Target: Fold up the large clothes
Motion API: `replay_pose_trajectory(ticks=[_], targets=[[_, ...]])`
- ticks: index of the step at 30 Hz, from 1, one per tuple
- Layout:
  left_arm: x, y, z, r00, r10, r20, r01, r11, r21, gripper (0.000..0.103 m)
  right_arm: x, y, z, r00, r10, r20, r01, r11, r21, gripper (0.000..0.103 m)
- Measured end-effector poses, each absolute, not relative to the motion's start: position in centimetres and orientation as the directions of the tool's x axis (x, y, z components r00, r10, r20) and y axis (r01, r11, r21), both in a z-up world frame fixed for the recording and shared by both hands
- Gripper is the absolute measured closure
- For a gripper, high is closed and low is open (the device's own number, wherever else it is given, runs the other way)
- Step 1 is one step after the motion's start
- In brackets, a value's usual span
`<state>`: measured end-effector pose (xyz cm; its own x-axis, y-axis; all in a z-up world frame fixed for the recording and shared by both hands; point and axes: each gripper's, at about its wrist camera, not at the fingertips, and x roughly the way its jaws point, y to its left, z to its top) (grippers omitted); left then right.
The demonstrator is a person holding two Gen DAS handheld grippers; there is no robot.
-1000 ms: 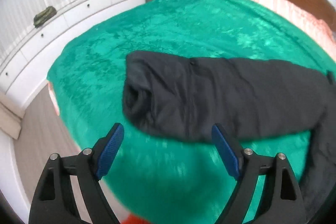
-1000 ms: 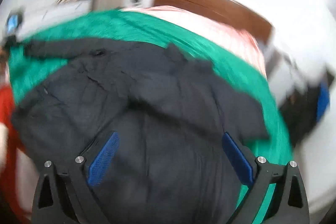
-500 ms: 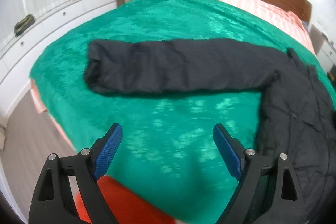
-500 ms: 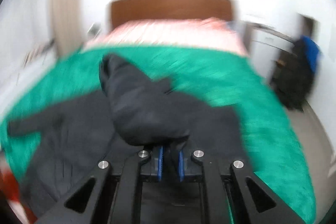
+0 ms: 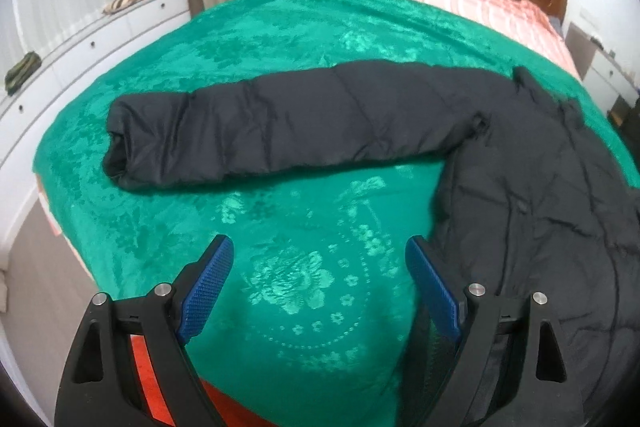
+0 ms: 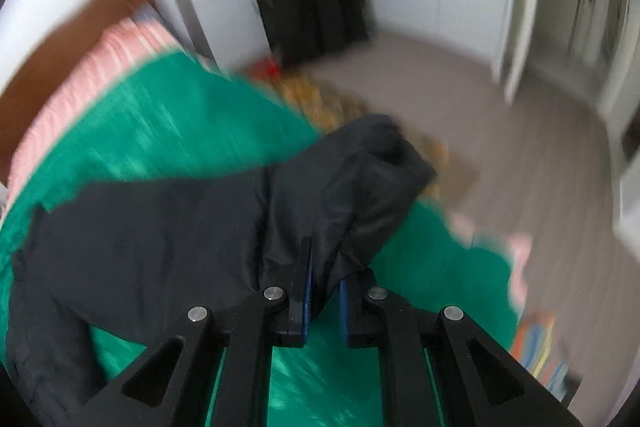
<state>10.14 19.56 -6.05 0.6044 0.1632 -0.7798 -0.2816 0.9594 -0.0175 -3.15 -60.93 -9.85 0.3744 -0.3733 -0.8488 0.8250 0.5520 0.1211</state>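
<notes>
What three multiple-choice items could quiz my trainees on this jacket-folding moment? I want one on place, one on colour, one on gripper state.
1. Where does the black jacket's outstretched sleeve lie?
A. On the floor
B. Flat on the bed's blanket
C. On the white drawers

2. What colour is the blanket?
A. Green
B. Blue
C. Grey

3. How do the two grippers stand?
A. Both open
B. Both shut on cloth
C. Left open, right shut on cloth

Answers:
1. B, the left wrist view shows the sleeve stretched across the blanket.
2. A, green flowered plush fills both views.
3. C, the left gripper gapes over bare blanket, while the right gripper pinches a fold of the jacket's other sleeve.
</notes>
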Motion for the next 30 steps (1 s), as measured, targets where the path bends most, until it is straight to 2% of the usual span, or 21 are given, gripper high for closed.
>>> replay_pose_trajectory(ticks=[1,3,4,5,6,7,8,10,13,16,19,24,30], targets=[[10.1,19.7,-6.1,0.6,0.164,-0.783,-0.284,0.959,-0.017,0.014,-3.5,-60.7,-11.5,0.369,-0.35,-0.861,0.831,0.539,0.136,0.09],[9.8,20.3,-5.9,0.599,0.173,-0.782,-0.296,0.955,-0.016,0.013,-4.2,-59.5,-11.9,0.382,-0.38,-0.842,0.835,0.533,0.138,0.08],[9.7,20.5,-5.9,0.604,0.174,-0.777,-0.3,0.954,-0.019,0.012,-4.4,-58.8,-11.6,0.376,-0.405,-0.834,0.838,0.532,0.119,0.063],[9.4,20.8,-5.8,0.616,0.172,-0.769,-0.305,0.952,-0.032,0.008,-5.1,-57.3,-10.7,0.365,-0.456,-0.812,0.852,0.516,0.094,0.042],[9.1,21.1,-5.7,0.633,0.168,-0.755,-0.313,0.948,-0.052,0.006,-6.5,-57.0,-9.8,0.369,-0.496,-0.786,0.863,0.497,0.091,0.031],[8.9,21.3,-5.7,0.646,0.168,-0.745,-0.321,0.945,-0.066,0.005,-7.9,-54.8,-8.4,0.397,-0.565,-0.724,0.874,0.473,0.11,0.018],[8.8,21.4,-5.7,0.657,0.168,-0.735,-0.331,0.94,-0.081,0.005,-8.9,-53.3,-7.7,0.418,-0.606,-0.677,0.877,0.463,0.127,0.011],[9.2,21.3,-5.9,0.66,0.16,-0.734,-0.331,0.939,-0.093,0.005,-10.1,-48.5,-6.4,0.493,-0.648,-0.581,0.853,0.491,0.177,0.007],[10.3,20.2,-6.4,0.675,0.149,-0.723,-0.291,0.954,-0.075,0.005,-10.1,-42.9,-6.8,0.647,-0.566,-0.51,0.734,0.643,0.218,0.006],[11.2,19.6,-7.4,0.659,0.168,-0.733,-0.279,0.96,-0.031,0.005,-7.4,-39.3,-8.3,0.728,-0.43,-0.534,0.579,0.803,0.143,0.006],[11.4,19.7,-9.0,0.635,0.162,-0.756,-0.267,0.963,-0.019,0.005,-6.0,-37.7,-8.4,0.774,-0.352,-0.527,0.481,0.867,0.128,0.006],[12.0,20.1,-12.2,0.558,0.107,-0.823,-0.25,0.967,-0.044,0.003,-4.8,-37.2,-9.5,0.758,-0.345,-0.553,0.466,0.88,0.09,0.006],[12.1,19.9,-13.0,0.578,0.072,-0.813,-0.222,0.972,-0.071,0.0,-4.5,-37.4,-10.4,0.723,-0.354,-0.593,0.497,0.863,0.09,0.006]])
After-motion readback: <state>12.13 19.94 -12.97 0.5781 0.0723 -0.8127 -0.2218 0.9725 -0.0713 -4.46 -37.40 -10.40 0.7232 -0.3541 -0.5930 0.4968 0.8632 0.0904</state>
